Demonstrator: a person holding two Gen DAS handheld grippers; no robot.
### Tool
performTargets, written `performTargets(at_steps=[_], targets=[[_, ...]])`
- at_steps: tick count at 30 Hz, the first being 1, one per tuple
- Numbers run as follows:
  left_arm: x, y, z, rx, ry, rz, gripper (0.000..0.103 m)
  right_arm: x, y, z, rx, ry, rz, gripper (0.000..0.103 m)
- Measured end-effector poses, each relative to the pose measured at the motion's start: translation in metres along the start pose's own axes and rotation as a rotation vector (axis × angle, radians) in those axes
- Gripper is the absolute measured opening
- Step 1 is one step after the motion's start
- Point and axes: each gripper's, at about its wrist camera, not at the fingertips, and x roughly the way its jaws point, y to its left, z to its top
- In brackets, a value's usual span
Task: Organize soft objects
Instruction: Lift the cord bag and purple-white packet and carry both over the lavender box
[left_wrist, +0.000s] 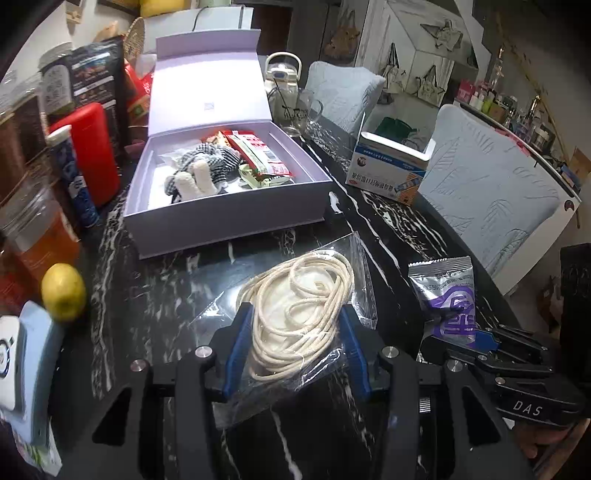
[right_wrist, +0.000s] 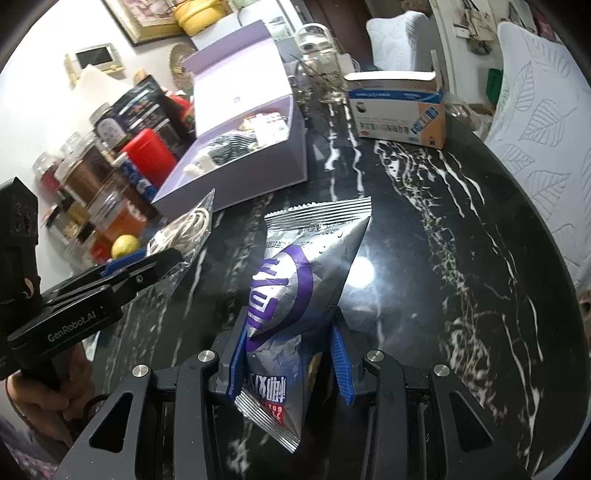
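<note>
My left gripper (left_wrist: 295, 339) is clenched on the clear bag of coiled cream rope (left_wrist: 295, 310), low centre of the left view. My right gripper (right_wrist: 288, 354) grasps the silver-and-purple foil packet (right_wrist: 295, 280), low centre of the right view. Bare black marble table (right_wrist: 424, 266) opens right of the packet, up to the curved table edge at right. The open lavender box (left_wrist: 229, 214), in the upper middle of the left view, has its front wall just beyond the rope bag. The grippers' bodies read "DAS" and "GenRobot.AI"; the packet's print is not legible.
</note>
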Motion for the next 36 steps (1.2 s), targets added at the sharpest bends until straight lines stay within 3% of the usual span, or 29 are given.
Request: performTargets(at_steps=[16,36], targets=[[-0.073,0.012,0.009,0.011,-0.156,-0.025,0.046,-0.040,0.050,-0.002,-0.093,-0.066,0.061,0.039],[-0.079,0.015,0.082,0.038,-0.308,-0.088,0.046,-0.062,0.072,0.075,-0.233,-0.192,0.086,0.039]])
